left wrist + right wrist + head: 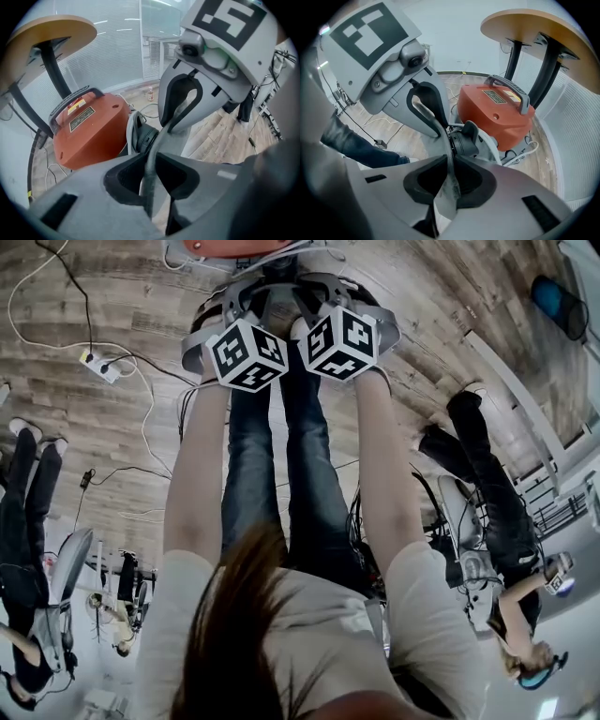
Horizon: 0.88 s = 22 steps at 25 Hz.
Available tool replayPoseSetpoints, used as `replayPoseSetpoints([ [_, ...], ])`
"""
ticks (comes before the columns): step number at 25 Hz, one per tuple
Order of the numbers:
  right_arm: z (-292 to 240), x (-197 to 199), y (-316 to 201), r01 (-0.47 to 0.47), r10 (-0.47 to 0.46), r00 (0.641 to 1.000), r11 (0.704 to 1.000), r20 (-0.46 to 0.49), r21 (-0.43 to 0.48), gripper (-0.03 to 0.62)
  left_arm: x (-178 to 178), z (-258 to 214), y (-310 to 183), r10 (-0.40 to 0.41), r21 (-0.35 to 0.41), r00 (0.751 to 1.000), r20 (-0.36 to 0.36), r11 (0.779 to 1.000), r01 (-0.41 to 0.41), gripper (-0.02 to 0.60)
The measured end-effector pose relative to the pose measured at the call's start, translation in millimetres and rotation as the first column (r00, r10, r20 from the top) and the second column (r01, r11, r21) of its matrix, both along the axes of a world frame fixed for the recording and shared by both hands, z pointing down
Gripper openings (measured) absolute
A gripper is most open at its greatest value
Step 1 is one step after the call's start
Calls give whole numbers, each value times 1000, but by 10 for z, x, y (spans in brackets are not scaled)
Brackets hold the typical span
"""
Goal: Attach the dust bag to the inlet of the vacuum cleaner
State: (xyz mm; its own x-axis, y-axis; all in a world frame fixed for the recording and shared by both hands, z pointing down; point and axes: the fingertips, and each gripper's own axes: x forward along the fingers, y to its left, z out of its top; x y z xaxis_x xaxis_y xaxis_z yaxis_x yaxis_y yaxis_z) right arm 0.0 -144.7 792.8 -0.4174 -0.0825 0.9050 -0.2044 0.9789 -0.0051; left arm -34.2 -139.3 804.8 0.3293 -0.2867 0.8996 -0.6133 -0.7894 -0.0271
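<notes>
The orange vacuum cleaner (93,131) stands on the wooden floor, its black inlet (149,138) facing me; in the head view only its rim (234,247) shows at the top edge. The grey dust bag (447,197) hangs between both grippers, its collar (132,136) right at the inlet (464,140). My left gripper (151,164) pinches one edge of the bag fabric. My right gripper (451,173) pinches the other edge. In the head view the left gripper (239,298) and the right gripper (339,294) sit side by side over the bag (274,306).
A round wooden table (534,28) on black legs stands over the vacuum. A power strip (98,367) and cables lie on the floor at left. People stand at the left (28,512) and the right (487,484). My own legs (281,456) are below the grippers.
</notes>
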Motion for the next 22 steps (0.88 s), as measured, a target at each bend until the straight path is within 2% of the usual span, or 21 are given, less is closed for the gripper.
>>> replayPoseSetpoints([
  [5, 4, 2, -15, -20, 20, 1000, 1000, -4, 9, 57, 5, 21, -11, 12, 9, 1000, 7, 1000, -12, 90],
  [12, 13, -6, -12, -69, 70, 997, 997, -11, 35, 67, -4, 31, -2, -20, 3, 1000, 17, 1000, 20, 92],
  [17, 19, 28, -20, -122, 124, 992, 991, -32, 56, 85, 26, 32, 0, -35, -35, 999, 15, 999, 36, 98],
  [22, 65, -10, -5, -141, 142, 988, 990, -54, 32, 108, -33, 82, 23, -76, -74, 997, 3, 994, 76, 120],
])
